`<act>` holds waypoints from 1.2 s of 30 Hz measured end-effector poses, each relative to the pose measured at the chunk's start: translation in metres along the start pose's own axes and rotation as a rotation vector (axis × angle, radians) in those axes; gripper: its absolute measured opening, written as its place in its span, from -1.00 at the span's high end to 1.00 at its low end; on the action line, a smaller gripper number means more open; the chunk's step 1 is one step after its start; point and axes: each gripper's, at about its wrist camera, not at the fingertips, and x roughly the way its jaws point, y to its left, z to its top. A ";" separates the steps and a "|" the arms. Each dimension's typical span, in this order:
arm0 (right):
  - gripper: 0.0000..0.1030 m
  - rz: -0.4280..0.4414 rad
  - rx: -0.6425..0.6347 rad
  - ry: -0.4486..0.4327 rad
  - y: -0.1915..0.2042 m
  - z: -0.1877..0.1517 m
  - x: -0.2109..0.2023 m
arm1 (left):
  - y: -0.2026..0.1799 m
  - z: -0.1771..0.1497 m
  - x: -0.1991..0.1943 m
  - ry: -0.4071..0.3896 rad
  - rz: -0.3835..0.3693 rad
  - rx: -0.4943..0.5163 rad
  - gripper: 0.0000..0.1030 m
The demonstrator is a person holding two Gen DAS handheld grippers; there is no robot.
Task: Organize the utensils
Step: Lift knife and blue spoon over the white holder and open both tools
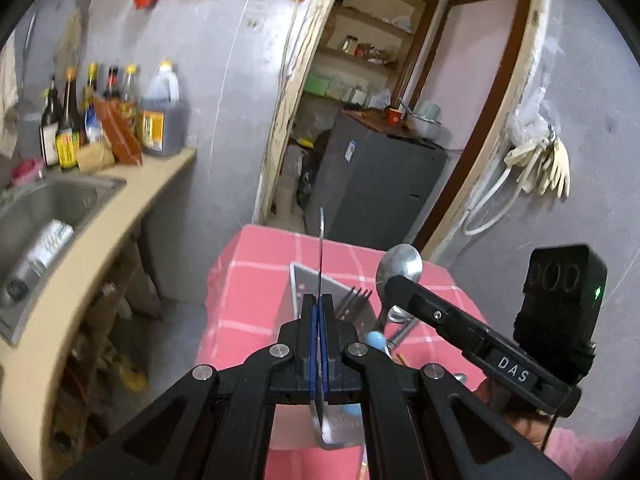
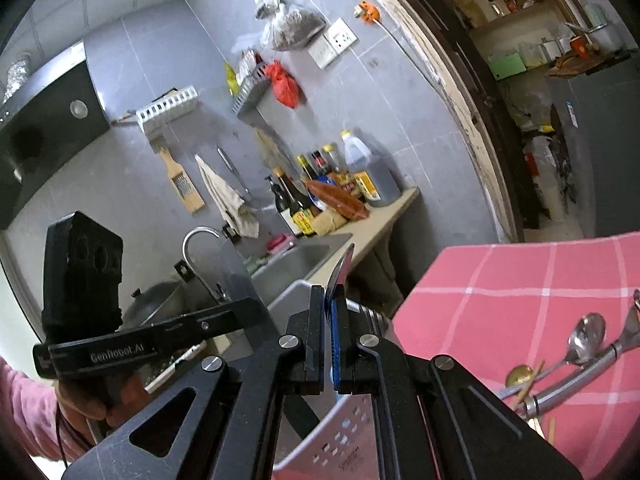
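My left gripper is shut on a flat metal blade, which shows edge-on in the left wrist view. In the right wrist view the same blade shows broadside in the left gripper. My right gripper is shut on a steel spoon. Its bowl sticks up past the right gripper. Both hover over a grey perforated basket on the pink chequered table. Fork tines rise by the basket. Loose spoons and a metal-handled tool lie on the cloth.
To the left is a counter with a steel sink and several sauce bottles. A doorway behind the table opens on a dark fridge. Rubber gloves hang on the right wall. A person's pink sleeve is at the left edge.
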 end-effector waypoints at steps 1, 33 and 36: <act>0.93 -0.003 0.005 0.002 -0.001 -0.001 -0.002 | 0.004 -0.001 0.001 0.008 -0.010 -0.021 0.96; -0.58 -0.348 -0.140 -0.232 0.047 0.041 -0.136 | -0.054 -0.006 -0.054 -0.250 0.003 0.055 -0.76; -0.88 -0.391 -0.153 -0.262 0.050 0.044 -0.154 | -0.067 -0.010 -0.057 -0.290 0.011 0.064 -0.96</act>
